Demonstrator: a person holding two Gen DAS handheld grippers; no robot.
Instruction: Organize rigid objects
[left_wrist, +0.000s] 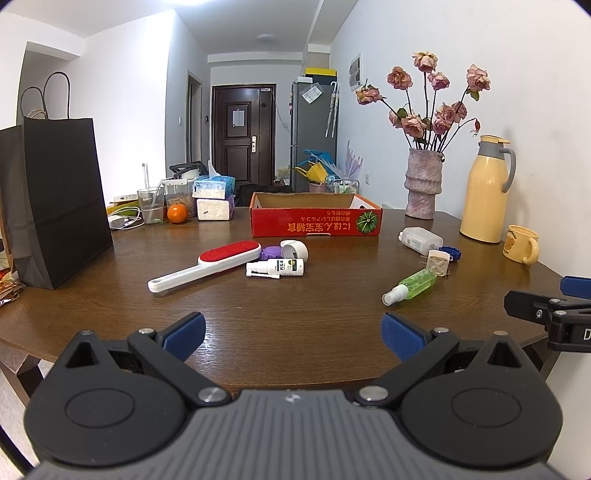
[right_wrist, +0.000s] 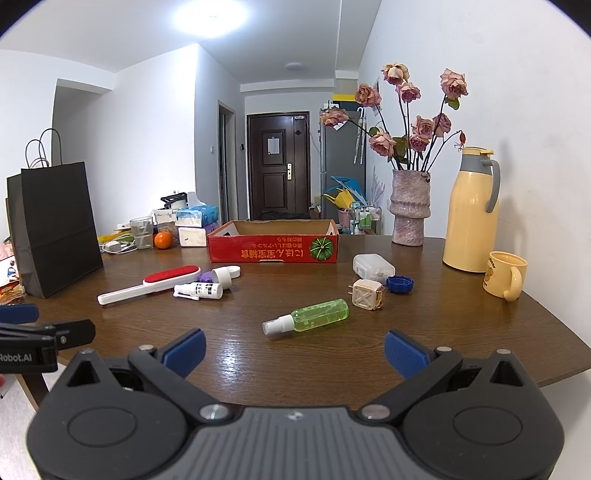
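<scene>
Both my grippers hover over the near counter (left_wrist: 295, 295) edge, left gripper (left_wrist: 293, 334) and right gripper (right_wrist: 294, 352), jaws wide apart, holding nothing. Green spray bottle (right_wrist: 312, 314) lies just ahead of right. Lint brush (left_wrist: 207, 266) and white spray bottle (left_wrist: 275, 267) lie mid-counter, near the red box (left_wrist: 316, 221).

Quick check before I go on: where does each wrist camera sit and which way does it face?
Left wrist: behind the open left tool, facing the red box across the table; right tool at the right edge.
Right wrist: behind the open right tool, nearest the green spray bottle; left tool at the left edge.
Shared: box, bottle, lint brush.
</scene>
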